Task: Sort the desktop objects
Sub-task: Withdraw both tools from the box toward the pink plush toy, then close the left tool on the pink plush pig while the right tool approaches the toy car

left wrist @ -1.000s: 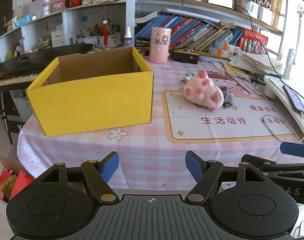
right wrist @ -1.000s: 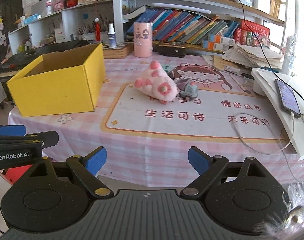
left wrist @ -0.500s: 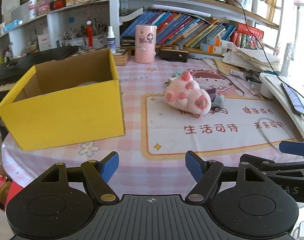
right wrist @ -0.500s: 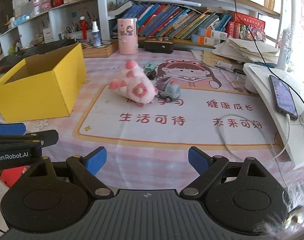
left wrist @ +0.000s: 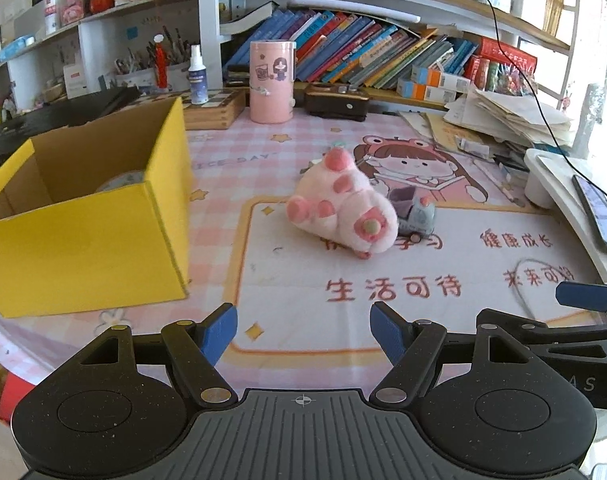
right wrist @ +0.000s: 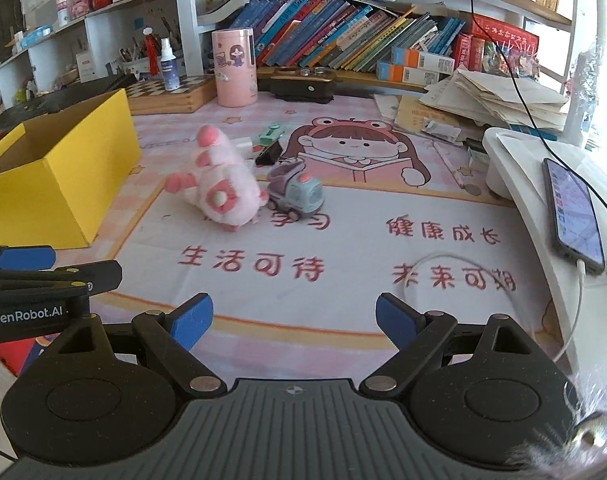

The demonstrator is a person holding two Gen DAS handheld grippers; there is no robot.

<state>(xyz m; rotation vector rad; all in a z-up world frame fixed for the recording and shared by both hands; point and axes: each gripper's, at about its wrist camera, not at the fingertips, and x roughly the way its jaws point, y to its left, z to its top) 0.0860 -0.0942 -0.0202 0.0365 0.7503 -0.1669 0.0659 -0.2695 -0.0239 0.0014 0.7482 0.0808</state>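
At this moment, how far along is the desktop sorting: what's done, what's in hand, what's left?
Done: little; the yellow box holds one pale round item, otherwise unclear. In hand: nothing; the left gripper and the right gripper are both open and empty. Left: the pink plush toy, the grey toy car beside it, and small items behind them remain on the mat.
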